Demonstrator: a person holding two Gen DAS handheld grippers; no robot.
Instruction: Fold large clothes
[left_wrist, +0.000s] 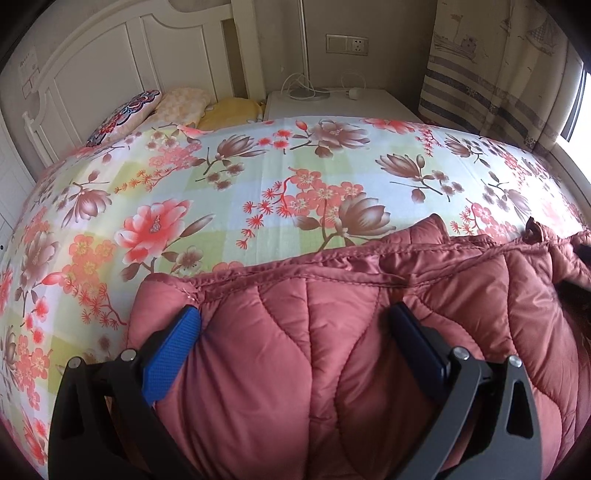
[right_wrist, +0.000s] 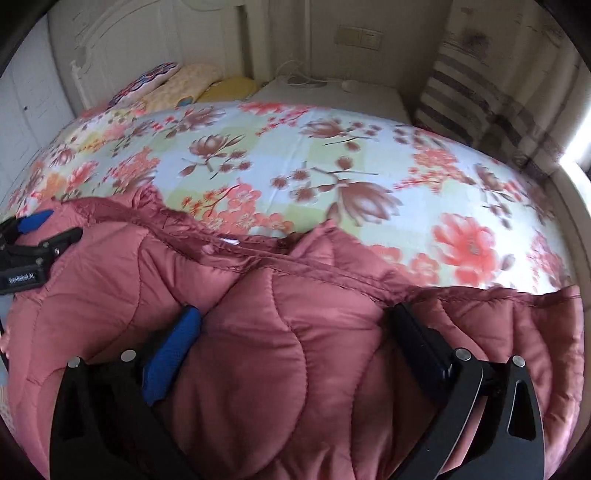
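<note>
Where floral bedsheet (left_wrist: 258, 177) meets headboard (left_wrist: 110, 55), pillows (left_wrist: 181, 107) rest.

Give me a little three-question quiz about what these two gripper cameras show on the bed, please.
1. True or false: the quilted jacket is dark green.
2. Which lies under the jacket? A) bare wood B) floral bedsheet C) carpet
3. Fill in: both the left gripper and the right gripper have their jaws spread ____, with padded cloth bulging between them.

Key: 1 false, it is reddish pink. 2 B. 3 wide.
</note>
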